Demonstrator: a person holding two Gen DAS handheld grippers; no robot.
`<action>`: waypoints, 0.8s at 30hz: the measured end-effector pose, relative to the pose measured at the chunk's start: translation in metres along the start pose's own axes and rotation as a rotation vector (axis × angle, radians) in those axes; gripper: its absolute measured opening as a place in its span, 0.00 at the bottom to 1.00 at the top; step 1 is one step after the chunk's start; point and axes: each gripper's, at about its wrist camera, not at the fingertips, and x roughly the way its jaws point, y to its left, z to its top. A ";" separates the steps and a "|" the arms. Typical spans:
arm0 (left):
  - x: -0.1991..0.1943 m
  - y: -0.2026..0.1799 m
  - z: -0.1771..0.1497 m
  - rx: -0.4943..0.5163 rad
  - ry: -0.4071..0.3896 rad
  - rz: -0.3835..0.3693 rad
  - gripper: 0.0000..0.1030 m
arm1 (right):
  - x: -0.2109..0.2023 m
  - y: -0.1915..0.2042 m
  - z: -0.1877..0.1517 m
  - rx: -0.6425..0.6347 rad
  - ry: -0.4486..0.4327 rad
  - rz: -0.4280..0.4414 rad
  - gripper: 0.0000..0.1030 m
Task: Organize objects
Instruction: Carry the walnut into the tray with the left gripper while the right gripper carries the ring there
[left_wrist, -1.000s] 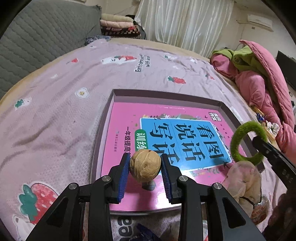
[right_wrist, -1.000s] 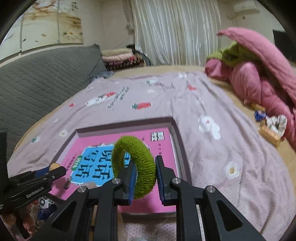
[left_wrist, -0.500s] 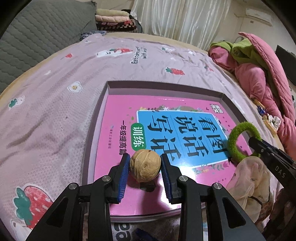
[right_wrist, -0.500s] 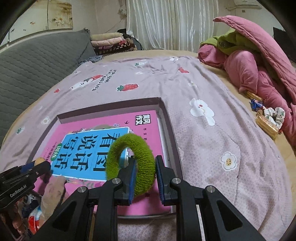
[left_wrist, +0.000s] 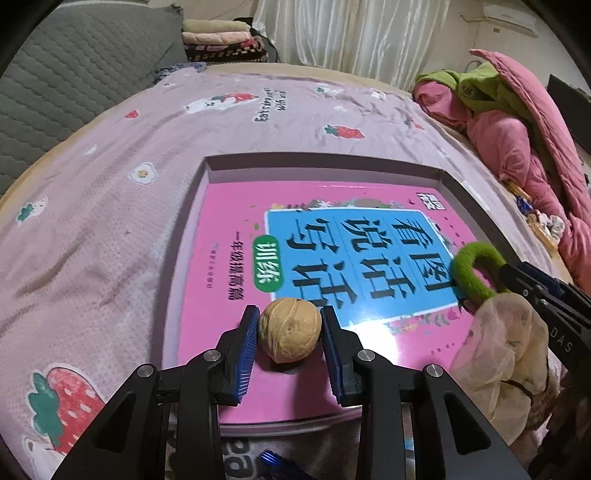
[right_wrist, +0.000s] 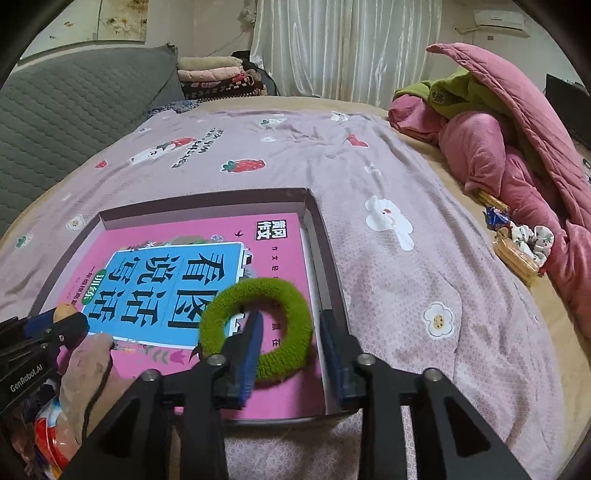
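While the left tool (left_wrist: 290, 330) clenches a walnut (left_wrist: 289, 329) just above the pink book (left_wrist: 332, 258) lying in the shallow box (left_wrist: 317, 162), the right tool (right_wrist: 291, 334) has just been opening, and the green hair ring (right_wrist: 258, 328) now lies flat on the book with one pad inside its loop. Lifting away could snag that ring and drag it out. Once let go, the round walnut will likely roll across the glossy cover, perhaps toward the ring ahead and to its right
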 end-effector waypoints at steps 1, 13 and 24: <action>0.000 -0.001 0.000 0.007 -0.001 0.003 0.33 | -0.001 0.000 0.000 -0.002 -0.004 -0.002 0.35; -0.001 -0.002 -0.001 0.002 0.002 -0.005 0.33 | -0.023 -0.006 0.000 0.008 -0.085 0.000 0.43; -0.006 -0.001 0.000 0.001 -0.001 -0.001 0.49 | -0.037 -0.010 -0.006 -0.010 -0.124 0.013 0.52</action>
